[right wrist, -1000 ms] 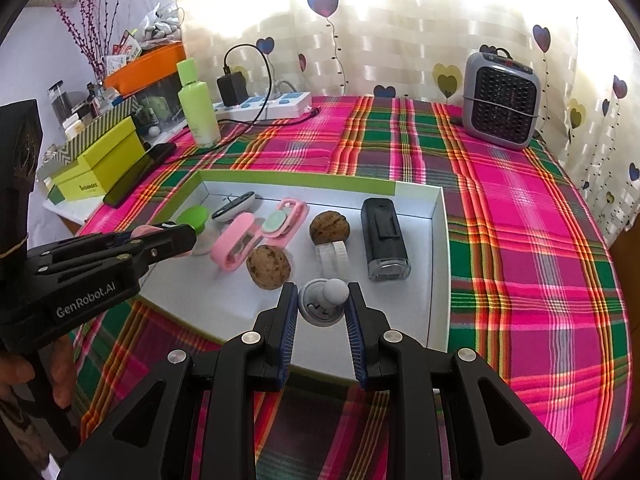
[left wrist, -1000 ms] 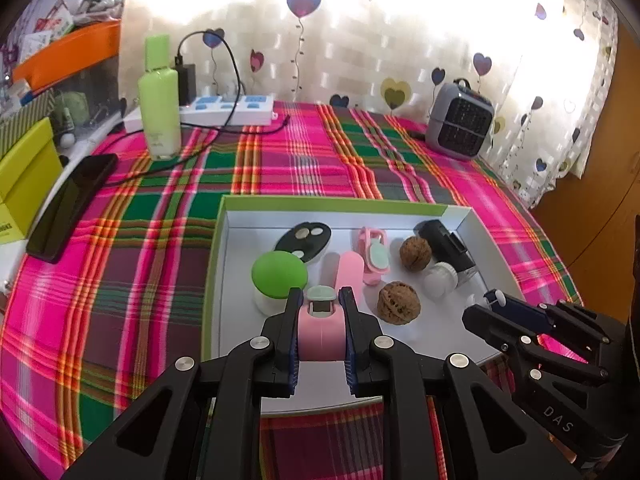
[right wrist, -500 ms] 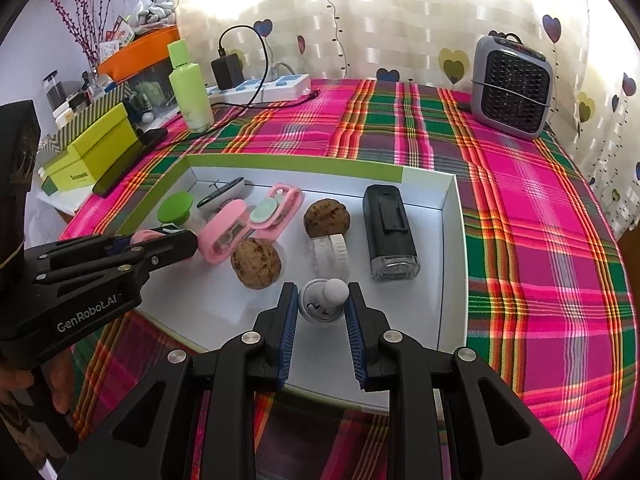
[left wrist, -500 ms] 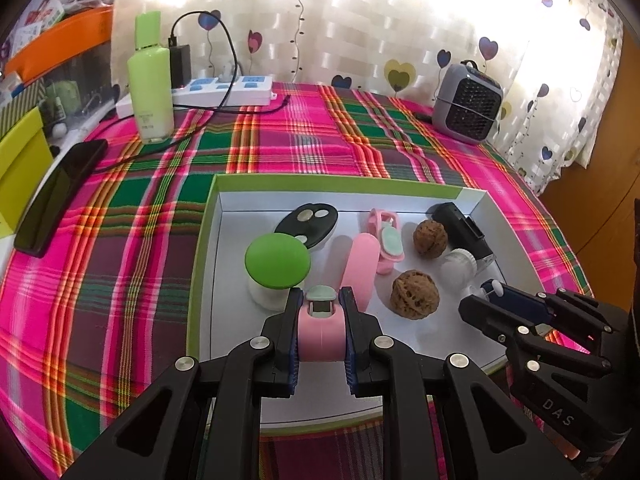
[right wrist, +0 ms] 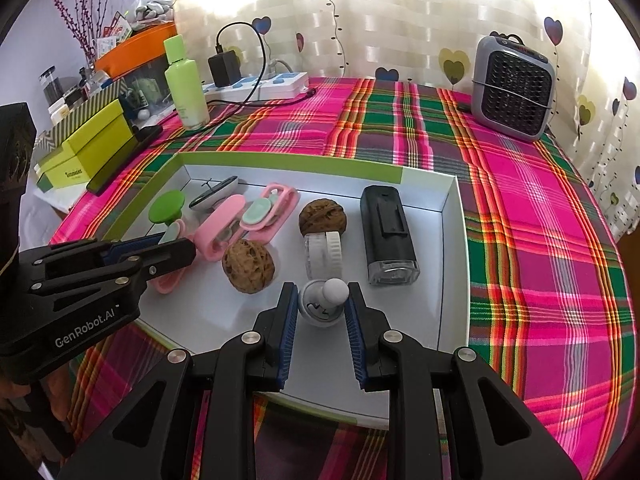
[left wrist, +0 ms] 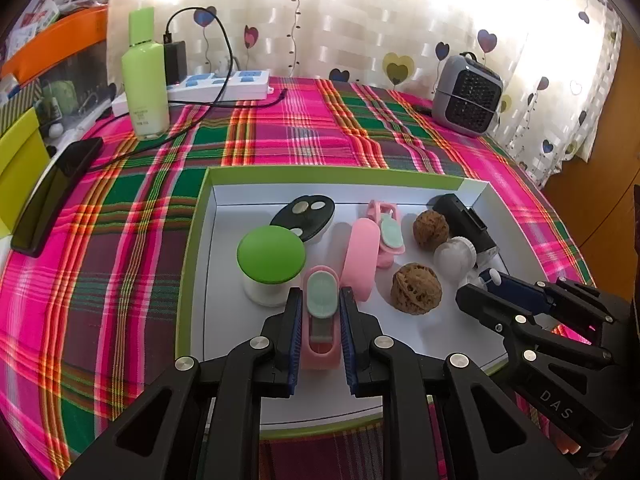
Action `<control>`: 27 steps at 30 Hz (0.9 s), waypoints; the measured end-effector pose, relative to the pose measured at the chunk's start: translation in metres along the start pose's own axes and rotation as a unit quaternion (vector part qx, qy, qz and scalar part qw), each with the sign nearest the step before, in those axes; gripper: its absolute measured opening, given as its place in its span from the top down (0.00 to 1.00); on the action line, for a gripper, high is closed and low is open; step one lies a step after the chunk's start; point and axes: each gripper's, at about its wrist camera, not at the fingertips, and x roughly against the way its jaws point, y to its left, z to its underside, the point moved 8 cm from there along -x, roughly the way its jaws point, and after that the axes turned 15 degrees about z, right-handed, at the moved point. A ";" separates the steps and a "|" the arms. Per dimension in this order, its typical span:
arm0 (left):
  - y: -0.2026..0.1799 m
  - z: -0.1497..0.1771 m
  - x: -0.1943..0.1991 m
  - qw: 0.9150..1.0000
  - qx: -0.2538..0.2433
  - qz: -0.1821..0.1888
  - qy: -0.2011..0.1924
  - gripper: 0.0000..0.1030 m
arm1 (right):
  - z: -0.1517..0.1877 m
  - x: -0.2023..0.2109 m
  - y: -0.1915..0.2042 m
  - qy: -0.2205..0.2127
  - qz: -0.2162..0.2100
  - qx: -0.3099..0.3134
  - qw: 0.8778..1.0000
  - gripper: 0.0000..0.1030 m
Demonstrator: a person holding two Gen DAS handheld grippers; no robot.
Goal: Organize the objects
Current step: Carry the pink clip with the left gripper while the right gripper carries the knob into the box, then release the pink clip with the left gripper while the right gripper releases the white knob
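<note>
A white tray with a green rim (left wrist: 200, 216) (right wrist: 448, 240) lies on the plaid cloth. My left gripper (left wrist: 320, 312) has parted jaws either side of a pink clip with a mint pad (left wrist: 320, 312) that lies flat on the tray floor; it also shows in the right wrist view (right wrist: 160, 256). My right gripper (right wrist: 322, 306) has jaws slightly apart around a small white knob piece (right wrist: 324, 304) resting on the tray. In the tray lie a green-lidded jar (left wrist: 270, 264), two walnuts (left wrist: 416, 294) (left wrist: 430, 228), other pink clips (left wrist: 362, 258), a black remote (left wrist: 306, 214), a clear jar (right wrist: 322, 254) and a black light (right wrist: 388, 232).
A green bottle (left wrist: 144, 76), a power strip with a charger (left wrist: 224, 84) and a grey heater (left wrist: 466, 96) stand at the back. A black phone (left wrist: 52, 196) and a yellow-green box (right wrist: 88, 144) lie at the left table edge.
Both grippers lowered toward the tray floor. The left jaws opened and let the pink clip lie flat on the tray. The right jaws eased apart around the white knob piece.
</note>
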 end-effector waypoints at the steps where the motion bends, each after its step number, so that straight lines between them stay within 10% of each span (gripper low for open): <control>1: 0.000 0.000 0.000 1.000 0.000 0.001 0.000 0.84 | 0.000 0.000 0.000 0.000 0.000 0.000 1.000 0.76; 27: -0.008 0.000 0.011 1.000 -0.009 0.001 -0.007 0.65 | 0.001 0.006 0.000 -0.007 0.008 -0.001 1.000 0.59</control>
